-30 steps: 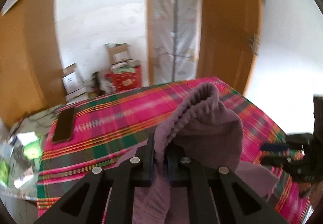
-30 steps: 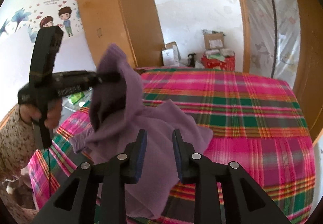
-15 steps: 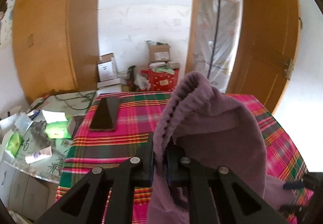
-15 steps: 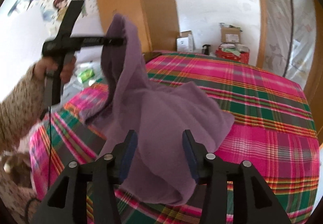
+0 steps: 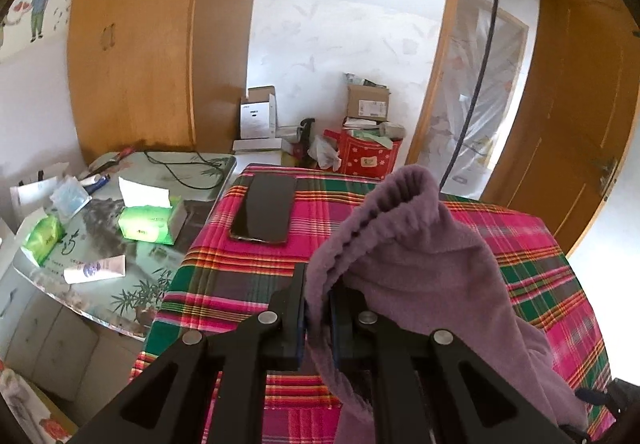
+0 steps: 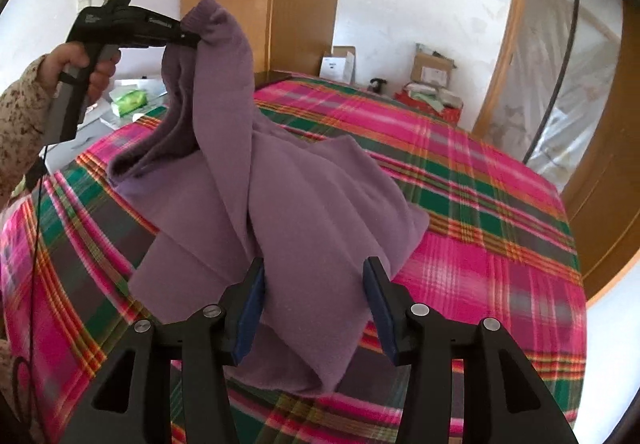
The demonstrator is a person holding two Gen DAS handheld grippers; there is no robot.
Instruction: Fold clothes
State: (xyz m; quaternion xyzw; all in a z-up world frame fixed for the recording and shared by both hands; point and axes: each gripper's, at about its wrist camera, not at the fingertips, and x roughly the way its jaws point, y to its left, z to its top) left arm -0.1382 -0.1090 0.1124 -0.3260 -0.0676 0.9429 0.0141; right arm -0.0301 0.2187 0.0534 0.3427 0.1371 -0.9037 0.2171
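Note:
A purple knit garment point(image 6: 288, 196) lies partly on the plaid bed cover point(image 6: 480, 180). My left gripper point(image 5: 319, 308) is shut on its ribbed hem point(image 5: 384, 204) and holds that end high above the bed. It also shows in the right wrist view point(image 6: 188, 36), held by a hand. My right gripper point(image 6: 314, 284) is open, its jaws wide apart just over the lower folds of the garment, holding nothing.
A black phone point(image 5: 264, 212) lies on the bed's far left corner. A glass side table point(image 5: 120, 244) holds tissue packs and a tube. Boxes point(image 5: 360, 132) are stacked by the wall, near a wooden wardrobe point(image 5: 140, 44) and door point(image 5: 560, 124).
My left gripper lifted the garment's hem higher and swung left. My right gripper opened wider and came closer to the lower cloth.

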